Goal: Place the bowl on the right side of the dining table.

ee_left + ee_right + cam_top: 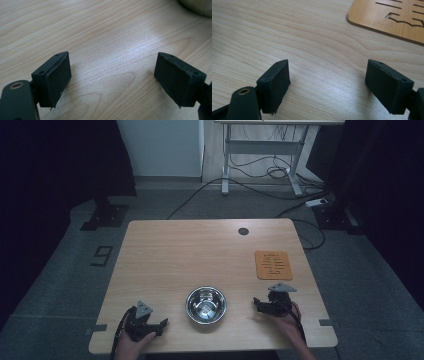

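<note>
My light wooden desk (pixel 200 250) stands on grey carpet in a dim room. The steel bowl (pixel 206 305) sits near its front edge between my grippers. My left gripper (pixel 162 325) and right gripper (pixel 256 304) rest low beside it, jaws wide, holding nothing. An orange mat (pixel 273 265) lies beyond my right hand (pixel 286 315).

Steel bowl (pixel 206 304) sits between left gripper (pixel 161 325) and right gripper (pixel 257 302); orange mat (pixel 273 265) beyond.

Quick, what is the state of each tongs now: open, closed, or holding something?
Left tongs: open, holding nothing, only bare table between the jaws.
Right tongs: open, holding nothing, also over bare table.
</note>
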Demonstrator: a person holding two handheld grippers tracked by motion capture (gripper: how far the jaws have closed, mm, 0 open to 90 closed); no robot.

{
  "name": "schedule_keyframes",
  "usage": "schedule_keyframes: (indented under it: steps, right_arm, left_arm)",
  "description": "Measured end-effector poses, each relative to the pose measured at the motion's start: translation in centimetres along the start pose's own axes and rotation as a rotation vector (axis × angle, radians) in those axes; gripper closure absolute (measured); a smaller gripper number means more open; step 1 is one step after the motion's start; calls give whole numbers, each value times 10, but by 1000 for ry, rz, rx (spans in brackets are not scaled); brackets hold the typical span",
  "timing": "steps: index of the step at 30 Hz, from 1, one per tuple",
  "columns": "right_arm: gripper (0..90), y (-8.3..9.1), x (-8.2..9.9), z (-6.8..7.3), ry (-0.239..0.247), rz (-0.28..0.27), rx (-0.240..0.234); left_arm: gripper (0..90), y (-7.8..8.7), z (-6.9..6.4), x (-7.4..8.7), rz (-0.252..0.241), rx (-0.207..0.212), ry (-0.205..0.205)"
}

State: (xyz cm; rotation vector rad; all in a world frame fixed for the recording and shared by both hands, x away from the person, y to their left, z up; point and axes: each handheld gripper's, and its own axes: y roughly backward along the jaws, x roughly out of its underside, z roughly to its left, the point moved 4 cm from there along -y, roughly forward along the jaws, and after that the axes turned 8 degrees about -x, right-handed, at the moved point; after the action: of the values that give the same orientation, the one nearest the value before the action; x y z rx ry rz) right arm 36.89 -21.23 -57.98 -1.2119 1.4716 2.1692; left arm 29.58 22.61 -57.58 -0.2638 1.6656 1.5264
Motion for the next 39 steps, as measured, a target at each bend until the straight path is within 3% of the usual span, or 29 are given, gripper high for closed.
schedule_keyframes:
  steps: [12, 30, 39]
  right_arm:
    - [209, 10, -4, -8, -54, -42, 14]
    - [216, 25, -19, 1, -74, -111, -17]
    - [217, 32, -35, 11, -97, -158, -58]
  left_arm:
    - [132, -1, 0, 0, 1, 1, 0]
    - [122, -3, 0, -3, 3, 7, -8]
    - [122, -3, 0, -3, 3, 7, -9]
